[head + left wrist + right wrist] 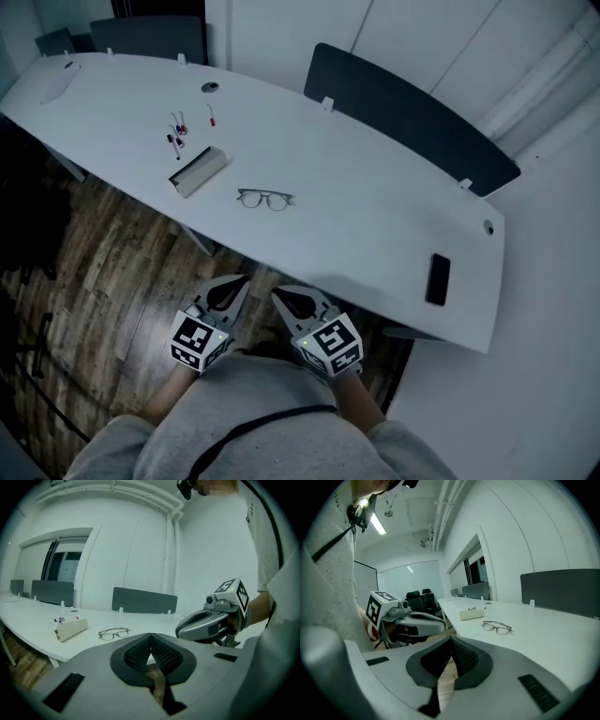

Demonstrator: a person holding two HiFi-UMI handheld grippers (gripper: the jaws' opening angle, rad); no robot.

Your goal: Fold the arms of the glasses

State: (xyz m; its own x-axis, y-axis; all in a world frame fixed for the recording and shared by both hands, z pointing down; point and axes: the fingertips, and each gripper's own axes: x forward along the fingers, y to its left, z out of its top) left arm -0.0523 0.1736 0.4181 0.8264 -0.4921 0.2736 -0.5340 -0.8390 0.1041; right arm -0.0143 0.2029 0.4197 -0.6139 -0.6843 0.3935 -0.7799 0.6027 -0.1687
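— Where were the glasses (265, 198) laid?
— On the white worktop (375, 206), about midway along it and nearer its near edge than its far one, with a beige box (197, 172) close by. Whether the arms were folded could not be made out.
— How were the fingers (140, 651) kept?
— They were pressed together on the left gripper (236, 284) and the right gripper (281, 296), and nothing was held. Both were kept side by side off the near edge and pointed towards the glasses, which was judged to suit either an approach or a withdrawal.

White table (375, 225), dark-rimmed glasses (265, 198)
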